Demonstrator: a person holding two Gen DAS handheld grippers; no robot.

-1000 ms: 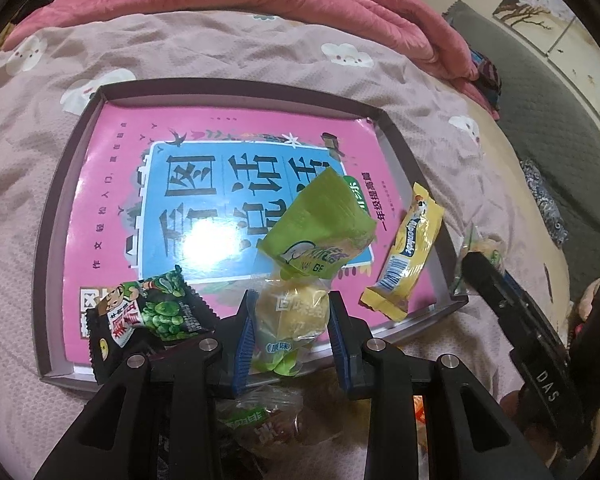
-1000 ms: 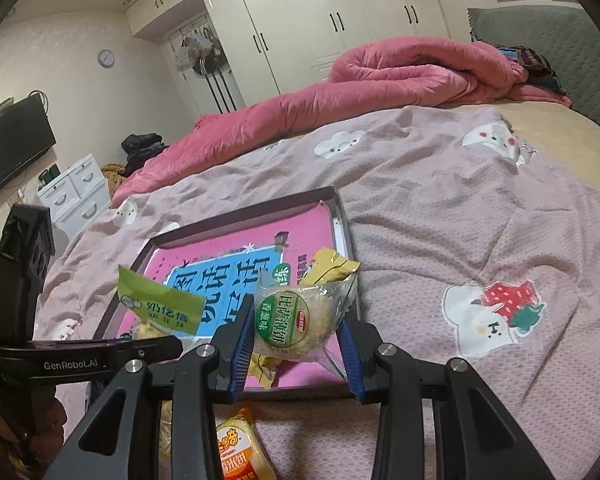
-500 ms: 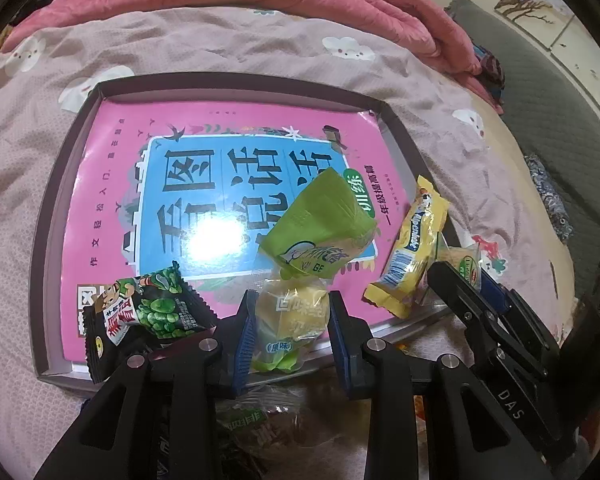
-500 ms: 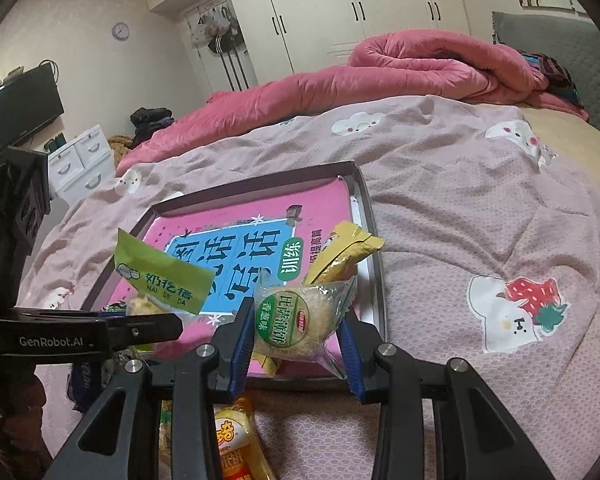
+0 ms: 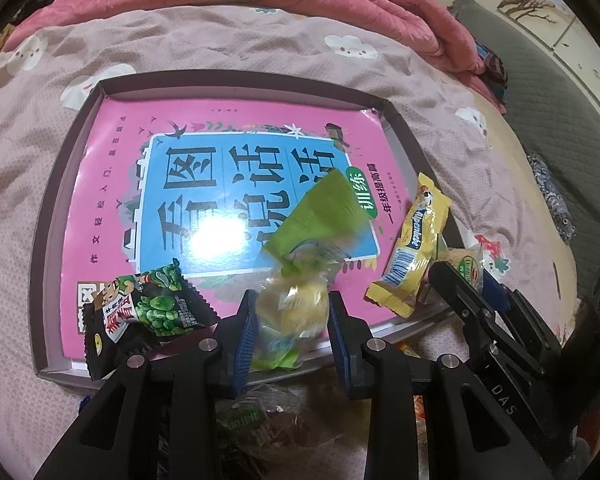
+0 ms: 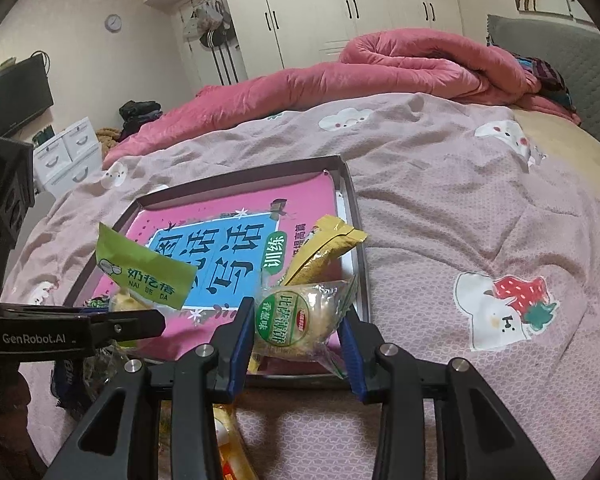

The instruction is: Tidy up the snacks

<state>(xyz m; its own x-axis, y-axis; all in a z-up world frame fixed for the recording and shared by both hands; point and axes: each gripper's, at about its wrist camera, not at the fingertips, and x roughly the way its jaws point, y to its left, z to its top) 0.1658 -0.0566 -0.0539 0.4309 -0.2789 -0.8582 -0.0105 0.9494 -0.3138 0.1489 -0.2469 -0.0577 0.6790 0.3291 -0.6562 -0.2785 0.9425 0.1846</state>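
From my left tool's camera, the tray (image 5: 44, 240) shows a shallow raised rim all round, and its floor is a glossy pink and blue book cover (image 5: 204, 184) with glare on it. At the near left corner a black and green crinkle-edged packet (image 5: 148, 312) lies partly over the rim. Most of the cover beyond it is open room. My left tool (image 5: 290, 320) is pinching a clear, soft wrapper of pale yellow snack with a green header card (image 5: 324, 216), held over the tray's near edge. Right of that a yellow foil bar (image 5: 414, 248) leans on the tray's right rim. My right tool (image 6: 296, 324) pinches a round biscuit in clear film with a green label (image 6: 296, 316), just at the tray's near right corner. Only the right camera shows the wide pink bedsheet (image 6: 480, 208) free to the right, the rumpled pink quilt (image 6: 400, 68) and the wardrobe (image 6: 340, 12); only the left shows more wrapped snacks (image 5: 260, 428) under my tools.
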